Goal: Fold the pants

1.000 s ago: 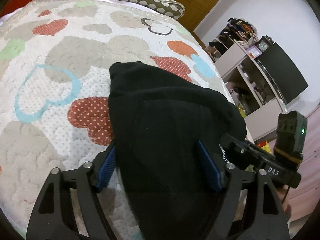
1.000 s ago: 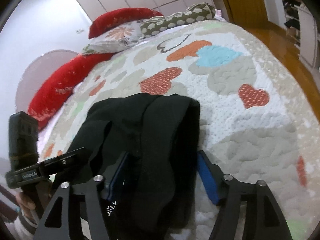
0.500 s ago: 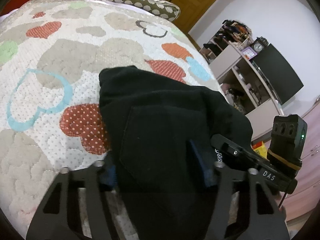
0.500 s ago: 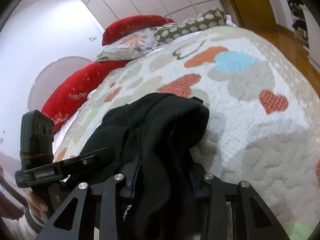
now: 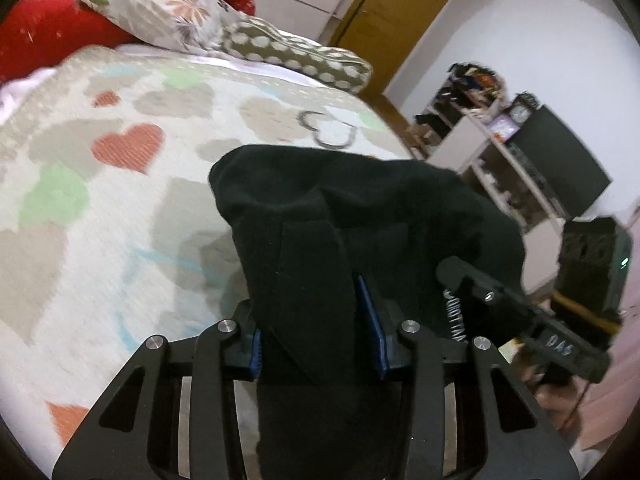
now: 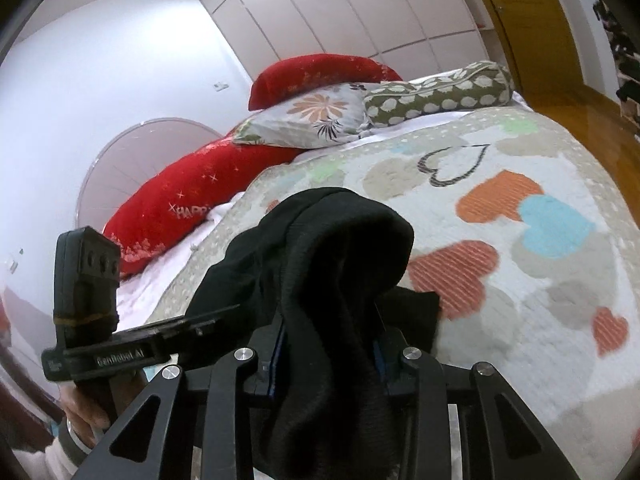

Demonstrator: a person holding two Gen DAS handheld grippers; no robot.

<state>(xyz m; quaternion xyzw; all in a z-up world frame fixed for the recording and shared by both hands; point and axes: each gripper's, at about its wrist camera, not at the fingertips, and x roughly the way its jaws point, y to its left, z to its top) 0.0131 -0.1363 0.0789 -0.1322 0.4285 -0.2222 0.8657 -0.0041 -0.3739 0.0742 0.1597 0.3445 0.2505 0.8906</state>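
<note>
Since a second ago both grippers have closed on the black pants [image 5: 360, 216] and lifted them above the bed [image 5: 100, 240]. The left gripper [image 5: 318, 338] and right gripper [image 6: 328, 356] each clamp bunched cloth. Only the left view shows the shelves [image 5: 500, 168]; only the right shows the red pillow [image 6: 192, 204].

Even indoor light; heavy fisheye curvature and dark corners. Motion blur smears the quilt [image 5: 100, 184] left of the featureless black pants [image 5: 360, 216].

Both tongs are clamped on black pants [image 5: 360, 216]: the left tongs [image 5: 316, 344] and right tongs [image 6: 328, 356] sit side by side, raised.
</note>
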